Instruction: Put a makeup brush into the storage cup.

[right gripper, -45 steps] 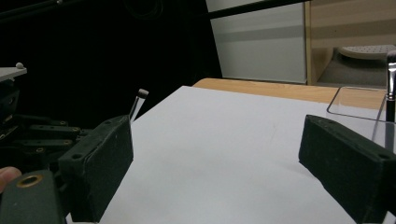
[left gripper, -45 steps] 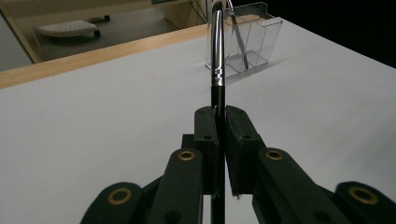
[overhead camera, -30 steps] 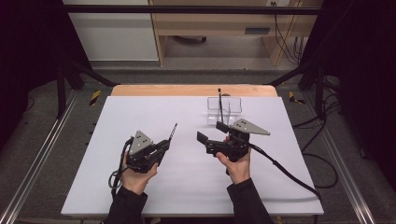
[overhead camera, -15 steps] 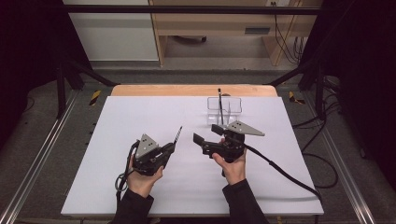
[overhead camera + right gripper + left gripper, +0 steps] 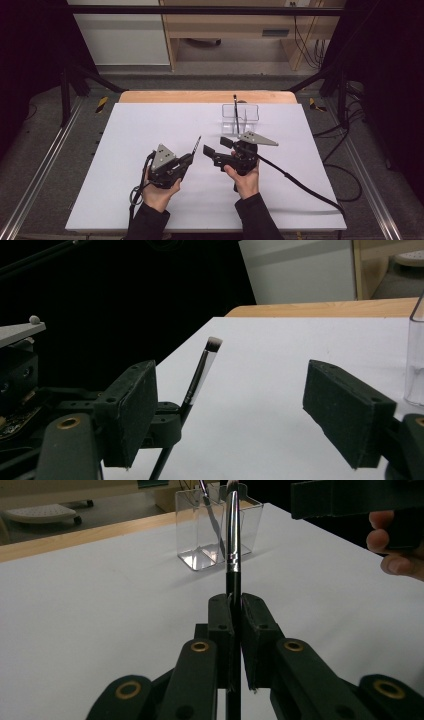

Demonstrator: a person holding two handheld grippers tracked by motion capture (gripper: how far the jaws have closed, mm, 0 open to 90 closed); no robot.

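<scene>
My left tongs are pinching a makeup brush low on its handle, bristles pointing up and forward. My right tongs are hanging spread, just right of it, facing the brush's side. Brush's long axis is tilting toward the clear holder farther back on the surface. Both hands are hovering near mid-surface, left nearer.

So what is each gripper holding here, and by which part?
The left gripper is shut on a makeup brush, clamped on its black handle below the metal ferrule. The right gripper is open and holds nothing.
</scene>
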